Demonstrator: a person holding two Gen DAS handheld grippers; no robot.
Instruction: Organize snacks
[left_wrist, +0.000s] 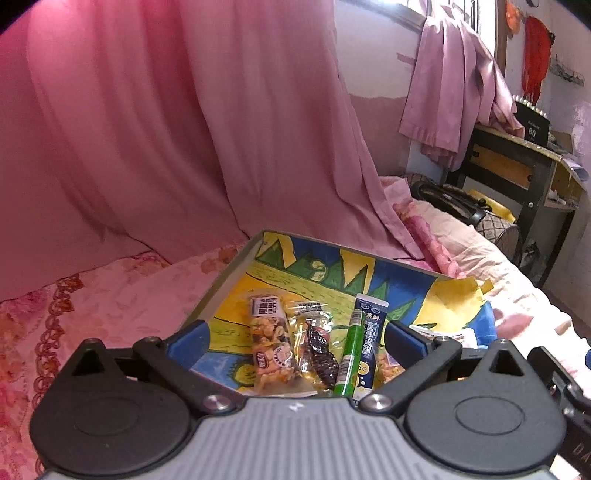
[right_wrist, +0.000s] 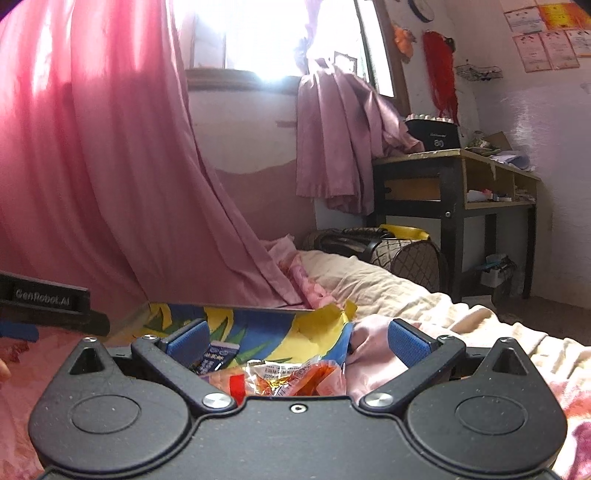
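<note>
The left gripper (left_wrist: 295, 345) is wide open. Its two blue pads (left_wrist: 188, 341) stand far apart and hold nothing. Between them, lower down, a row of snacks lies side by side in a tray (left_wrist: 225, 273) with a bright blue, yellow and green picture on its floor. From left to right there is a nut mix packet (left_wrist: 269, 349), a clear packet with a dark dried fruit (left_wrist: 319, 352), a green stick (left_wrist: 351, 354) and a dark blue stick packet (left_wrist: 371, 343). The packets touch or nearly touch each other.

The right gripper (right_wrist: 295, 341) is open too, with nothing between its blue pads (right_wrist: 408, 341). Just below it lies a crinkly orange and red snack packet (right_wrist: 291, 378), at the near right edge of the tray. Part of the left gripper shows at the left side of this view.

The tray sits on a bed with a pink flowery cover (left_wrist: 92, 295). Behind the tray hangs a big pink curtain (left_wrist: 166, 122). Farther back, a black bag (right_wrist: 391, 243) sits at the end of the bed. Beside it stands a dark desk (right_wrist: 454, 177) with a purple cloth (right_wrist: 332, 140) hanging near it. A bright window (right_wrist: 273, 37) is on the far wall.
</note>
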